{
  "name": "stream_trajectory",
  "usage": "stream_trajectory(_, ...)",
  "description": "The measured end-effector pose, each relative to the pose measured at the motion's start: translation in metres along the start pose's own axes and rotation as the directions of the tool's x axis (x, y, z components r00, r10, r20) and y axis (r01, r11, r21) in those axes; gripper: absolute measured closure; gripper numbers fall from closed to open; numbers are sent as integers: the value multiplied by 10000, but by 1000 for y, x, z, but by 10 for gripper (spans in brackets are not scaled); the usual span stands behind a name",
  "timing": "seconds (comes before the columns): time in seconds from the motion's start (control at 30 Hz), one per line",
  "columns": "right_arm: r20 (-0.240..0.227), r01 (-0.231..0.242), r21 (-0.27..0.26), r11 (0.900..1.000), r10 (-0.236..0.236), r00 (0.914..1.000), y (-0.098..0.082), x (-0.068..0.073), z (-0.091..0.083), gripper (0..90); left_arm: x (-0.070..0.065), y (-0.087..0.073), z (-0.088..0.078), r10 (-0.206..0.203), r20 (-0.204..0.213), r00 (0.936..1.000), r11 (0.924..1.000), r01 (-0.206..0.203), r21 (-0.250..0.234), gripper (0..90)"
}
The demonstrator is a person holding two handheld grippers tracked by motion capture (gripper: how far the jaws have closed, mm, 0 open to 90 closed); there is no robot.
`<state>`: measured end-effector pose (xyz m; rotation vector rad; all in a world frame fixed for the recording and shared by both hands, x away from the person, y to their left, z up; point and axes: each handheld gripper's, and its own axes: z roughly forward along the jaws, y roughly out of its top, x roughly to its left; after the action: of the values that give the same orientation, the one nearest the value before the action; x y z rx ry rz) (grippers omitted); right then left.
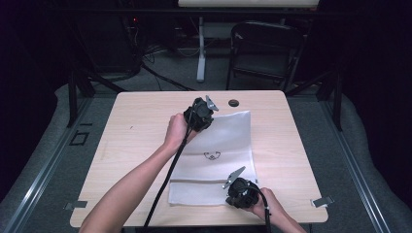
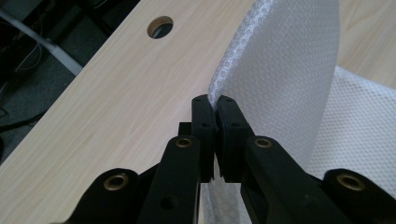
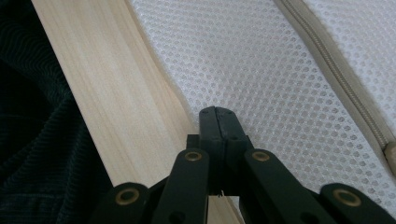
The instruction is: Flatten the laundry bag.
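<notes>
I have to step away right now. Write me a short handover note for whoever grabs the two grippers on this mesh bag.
Left gripper: shut on the far left corner of the white mesh bag, that corner lifted and curling over.
Right gripper: shut at the bag's near right edge, close to the table edge.
The zipper runs across the bag's near part.
Done: both ends gripped, one corner raised.
Left: probably carry the lifted corner over to fold the bag, then let go.

White mesh bag (image 1: 214, 162) flat on table (image 1: 136, 145); left tongs (image 1: 200, 116) at far corner (right tongs (image 1: 241, 191) near edge).
</notes>
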<state>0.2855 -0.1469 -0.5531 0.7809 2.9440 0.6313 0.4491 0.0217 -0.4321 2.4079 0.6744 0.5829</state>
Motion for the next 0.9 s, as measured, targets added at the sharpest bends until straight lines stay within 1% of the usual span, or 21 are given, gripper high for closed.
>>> stream_trajectory(0.03, -83, -108, -58, 9999, 107, 9999, 0, 1, 0, 900, 1, 0, 2, -55, -26, 10000, 10000, 55, -2, 870)
stream_trajectory(0.13, -35, -76, -28, 10000, 76, 10000, 0, 0, 0, 900, 5, 0, 8, -154, -120, 9998, 9999, 154, -1, 869)
stream_trajectory(0.17, -96, -128, -80, 9999, 127, 9999, 0, 1, 1, 900, 7, 0, 10, -174, -162, 9997, 9998, 173, -27, 869)
stream_trajectory(0.27, -107, -146, -95, 9998, 145, 9998, 0, 1, 1, 900, 11, 2, 16, -142, -317, 9994, 9999, 139, -85, 868)
stream_trajectory(0.33, -112, -140, -91, 9999, 139, 9998, 0, 0, 1, 900, 13, 3, 20, -167, -337, 9993, 9998, 165, -79, 866)
stream_trajectory(0.4, -154, -185, -143, 9997, 183, 9997, -1, 0, 1, 900, 15, 4, 24, -129, -494, 9987, 9999, 124, -106, 861)
stream_trajectory(0.47, -141, -171, -126, 9998, 169, 9998, 0, 0, 1, 900, 17, 6, 27, -84, -531, 9986, 9998, 75, -165, 859)
stream_trajectory(0.53, -144, -166, -112, 9998, 164, 9998, 0, 0, 1, 900, 18, 8, 31, -61, -663, 9978, 9997, 46, -229, 857)
stream_trajectory(0.77, -231, -289, -262, 9992, 283, 9993, -1, 0, 2, 900, 21, 16, 42, -57, -919, 9958, 9998, 42, -172, 845)
stream_trajectory(0.83, -244, -317, -289, 9991, 310, 9992, -1, 0, 2, 900, 22, 18, 45, -119, -873, 9961, 9998, 107, -148, 841)
stream_trajectory(0.9, -185, -248, -212, 9995, 244, 9995, -1, -1, 1, 900, 22, 20, 47, -151, -860, 9962, 9998, 139, -134, 832)
